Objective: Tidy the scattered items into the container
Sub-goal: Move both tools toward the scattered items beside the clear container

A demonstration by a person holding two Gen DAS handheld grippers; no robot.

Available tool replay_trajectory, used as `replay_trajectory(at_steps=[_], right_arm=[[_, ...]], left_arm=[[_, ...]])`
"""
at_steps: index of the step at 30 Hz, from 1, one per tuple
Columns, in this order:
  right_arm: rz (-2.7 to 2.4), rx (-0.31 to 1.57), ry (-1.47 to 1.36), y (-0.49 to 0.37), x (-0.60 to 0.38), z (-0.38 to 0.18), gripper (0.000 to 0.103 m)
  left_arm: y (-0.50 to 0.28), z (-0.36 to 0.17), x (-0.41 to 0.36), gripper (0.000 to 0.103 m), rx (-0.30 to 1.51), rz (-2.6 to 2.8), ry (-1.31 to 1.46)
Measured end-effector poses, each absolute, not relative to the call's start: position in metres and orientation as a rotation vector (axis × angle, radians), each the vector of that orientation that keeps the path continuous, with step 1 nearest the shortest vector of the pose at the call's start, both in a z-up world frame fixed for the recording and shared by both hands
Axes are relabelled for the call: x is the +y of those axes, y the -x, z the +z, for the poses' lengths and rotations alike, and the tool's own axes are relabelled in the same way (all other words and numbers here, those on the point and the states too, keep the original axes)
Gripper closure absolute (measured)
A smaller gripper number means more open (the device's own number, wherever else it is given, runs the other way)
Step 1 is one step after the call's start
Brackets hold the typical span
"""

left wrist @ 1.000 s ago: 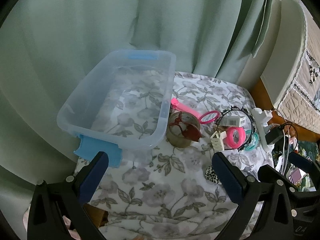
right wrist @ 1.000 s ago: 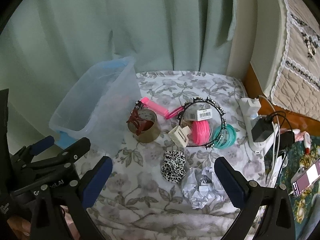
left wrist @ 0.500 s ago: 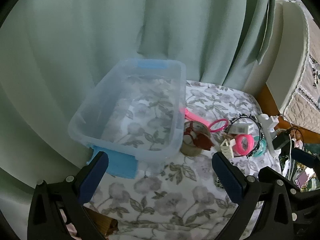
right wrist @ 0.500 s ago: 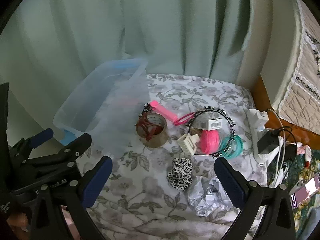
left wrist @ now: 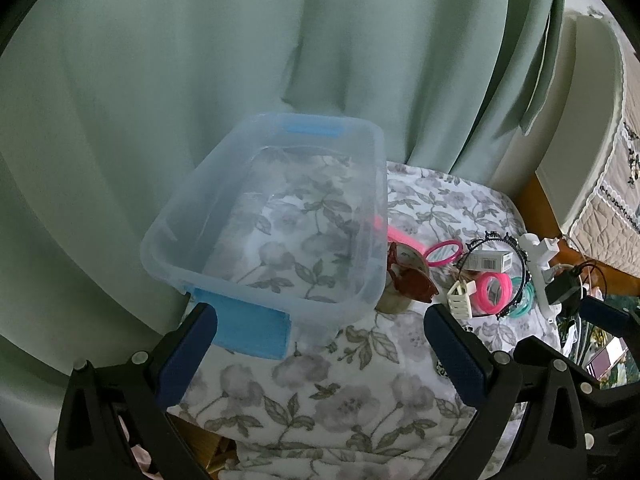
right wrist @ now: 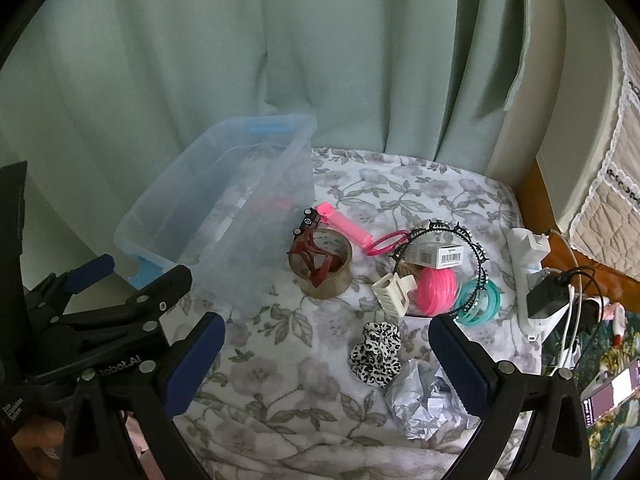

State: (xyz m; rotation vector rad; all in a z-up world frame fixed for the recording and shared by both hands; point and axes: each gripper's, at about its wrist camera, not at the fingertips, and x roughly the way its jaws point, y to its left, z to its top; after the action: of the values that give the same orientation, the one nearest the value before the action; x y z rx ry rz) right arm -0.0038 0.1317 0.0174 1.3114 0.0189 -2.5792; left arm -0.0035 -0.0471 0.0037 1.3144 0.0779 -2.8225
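Left gripper [left wrist: 320, 344] level, fingers [left wrist: 188, 356] spread wide, blue pads facing inward, nothing between them. Right gripper [right wrist: 326, 354] likewise: fingers [right wrist: 460, 364] wide apart, empty. Left gripper's black body visible at lower left of right wrist view, just beside right gripper.

Floral-print cloth [right wrist: 400, 188] spread over the whole supporting surface, with a clear plastic bin [right wrist: 216, 216] resting at its left side. Just right of the bin, a tape roll [right wrist: 322, 276]; farther right, a cream hair claw [right wrist: 394, 290], pink coils [right wrist: 438, 290] and teal coils [right wrist: 480, 300]. Nearer than the roll, a leopard scrunchie [right wrist: 376, 354] beside crumpled paper [right wrist: 424, 404].
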Motion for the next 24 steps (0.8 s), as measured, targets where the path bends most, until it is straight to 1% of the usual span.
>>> replay_trajectory(at_steps=[14, 24], right_arm=[[-2.594, 0.013, -1.291, 0.001, 0.137, 0.017, 0.0], [-2.616, -0.083, -1.305, -0.004, 0.165, 0.013, 0.0]], left_arm=[[0.005, 0.008, -0.035, 0.0, 0.012, -2.834, -1.301], [0.006, 0.013, -0.014, 0.0, -0.056, -2.852, -1.295]])
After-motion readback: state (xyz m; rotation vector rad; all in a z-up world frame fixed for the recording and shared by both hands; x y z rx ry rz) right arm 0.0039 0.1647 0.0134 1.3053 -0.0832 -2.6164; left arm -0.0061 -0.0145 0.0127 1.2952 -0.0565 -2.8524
